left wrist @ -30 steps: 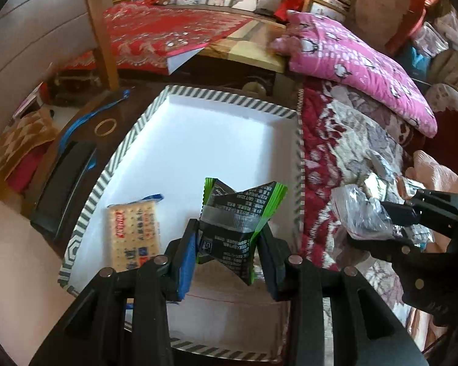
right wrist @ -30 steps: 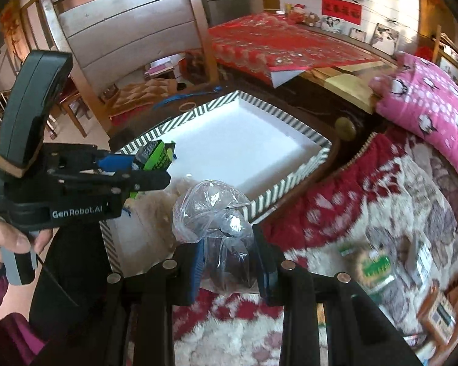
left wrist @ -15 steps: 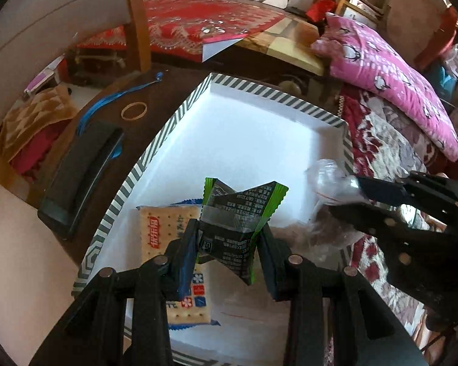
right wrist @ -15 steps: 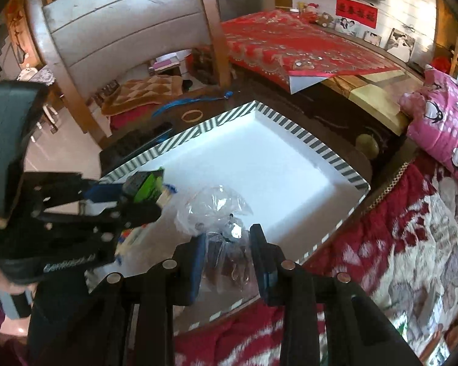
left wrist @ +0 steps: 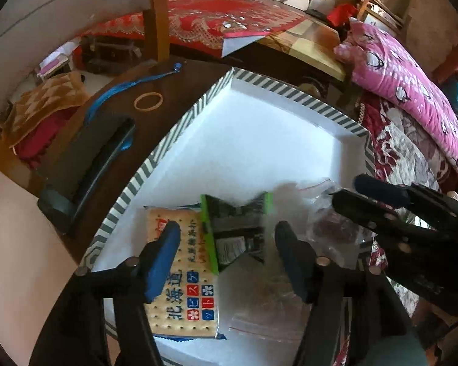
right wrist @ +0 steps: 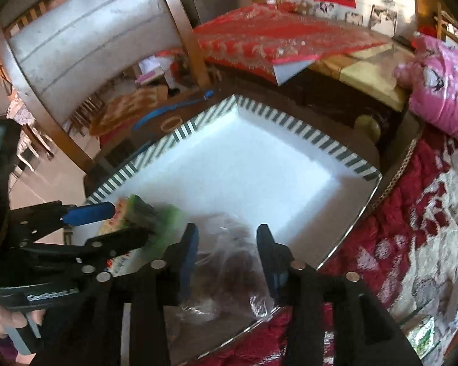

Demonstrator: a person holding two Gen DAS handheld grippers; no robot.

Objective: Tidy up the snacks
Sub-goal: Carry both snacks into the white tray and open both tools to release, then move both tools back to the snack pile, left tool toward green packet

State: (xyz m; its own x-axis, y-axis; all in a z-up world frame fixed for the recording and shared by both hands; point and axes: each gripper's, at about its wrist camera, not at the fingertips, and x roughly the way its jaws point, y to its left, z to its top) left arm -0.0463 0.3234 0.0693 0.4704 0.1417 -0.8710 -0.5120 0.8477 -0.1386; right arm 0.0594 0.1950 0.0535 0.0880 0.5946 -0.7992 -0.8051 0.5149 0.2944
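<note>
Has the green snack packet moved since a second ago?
Yes. The green packet has come down from between the left gripper jaws, which just opened, into the striped tray, overlapping the cracker pack.

A tan rubber band (left wrist: 148, 101) lies on the dark desk (left wrist: 180, 82) near its far edge, just beside a blue strap (left wrist: 128, 87). A black flat case (left wrist: 88, 170) rests toward the desk's left edge. Beyond the desk are a wooden chair (right wrist: 85, 30), a red embroidered cloth (left wrist: 229, 15) and a pink pillow (left wrist: 412, 91).
</note>
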